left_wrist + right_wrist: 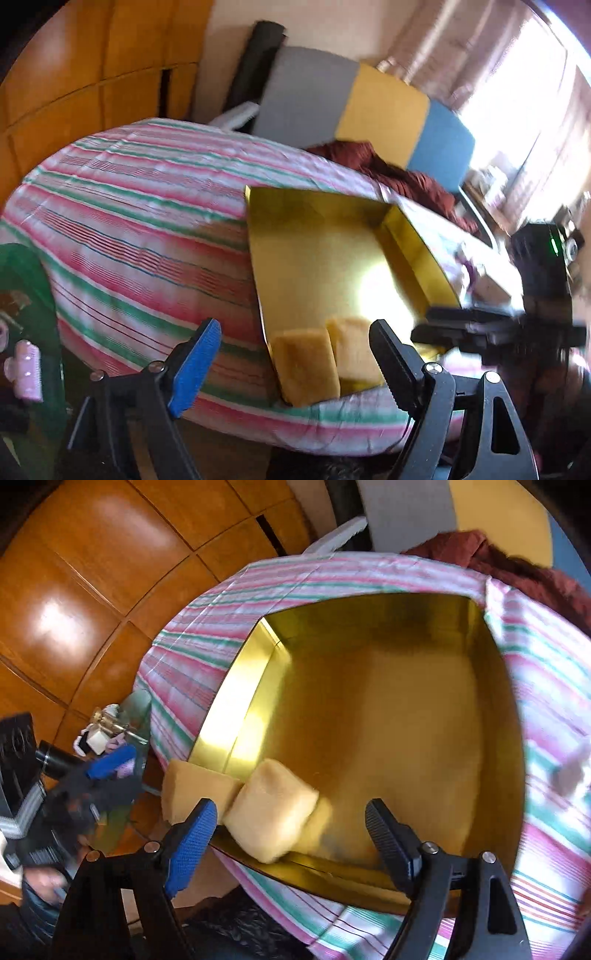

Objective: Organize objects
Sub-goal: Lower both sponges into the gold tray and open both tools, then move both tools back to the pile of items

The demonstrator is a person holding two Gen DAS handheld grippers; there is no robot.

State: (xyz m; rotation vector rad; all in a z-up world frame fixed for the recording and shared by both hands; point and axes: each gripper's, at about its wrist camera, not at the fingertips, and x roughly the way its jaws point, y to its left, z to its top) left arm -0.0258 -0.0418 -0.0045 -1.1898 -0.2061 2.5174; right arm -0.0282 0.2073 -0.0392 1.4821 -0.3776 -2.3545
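Setting: a bed under a striped cover (140,221) in pink, green and white, with a wooden floor (92,572) beside it.
Box: a shallow gold box (388,709) lies open on the striped cover, its shiny walls catching window light.
Sponges: 2 yellow sponges sit at the box's near end; one sponge (271,808) lies inside by the near wall, and the other sponge (195,790) leans over the near-left corner, partly outside. The 2 touch along one side.
Rest of the box: bare gold floor, nothing else in it.
Left gripper (291,354): open, nothing between its fingers, which stand wide apart. One finger has a blue pad (194,365); the other is black.
Right gripper (291,834): also open and holding nothing, fingers spread on either side of the inside sponge without touching it.
Key relation: seen from the right gripper, the inside sponge lies just ahead and a little left of the gap's middle, its long axis running away and leftward, slanted across the fingers' line. My judgement is that the right gripper is nearer and better lined up.
From the left gripper: both sponges (325,362) show just ahead, between the finger tips, long axes pointing away into the box.
Blur: both views are smeared, so fine detail is uncertain.
Nearby: a dark red blanket (406,177) lies beyond the box.
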